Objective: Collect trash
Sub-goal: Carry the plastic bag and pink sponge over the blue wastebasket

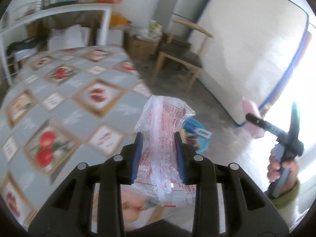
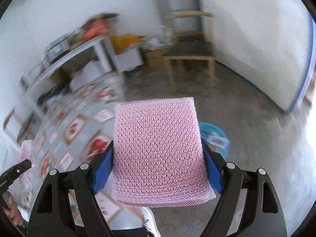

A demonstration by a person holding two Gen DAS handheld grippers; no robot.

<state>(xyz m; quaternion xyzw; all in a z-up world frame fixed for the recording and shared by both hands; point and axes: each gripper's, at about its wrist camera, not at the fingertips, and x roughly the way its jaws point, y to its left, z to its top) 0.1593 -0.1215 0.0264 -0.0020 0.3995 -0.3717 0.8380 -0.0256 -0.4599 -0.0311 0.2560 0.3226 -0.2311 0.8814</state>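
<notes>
**Both grippers loaded, heading for the bin**

Left wrist view: the left gripper (image 1: 159,156) is clenched on a crumpled clear plastic bag with red print (image 1: 164,130), held off the edge of the fruit-patterned grey tablecloth (image 1: 59,90). Below it on the floor stands a round blue plastic bin (image 1: 197,136).

Right wrist view: the right gripper (image 2: 158,156) grips a pink mesh scouring sponge (image 2: 158,150) between wide-set jaws, above the concrete floor (image 2: 246,118).

This looks like the carrying step; next, each piece must be brought over the bin and released.

The right gripper (image 2: 158,156) clamps a pink mesh-covered rectangular sponge (image 2: 158,150). Beyond it, a blue plastic bin (image 2: 215,136) sits on the grey concrete floor (image 2: 246,118).
</notes>
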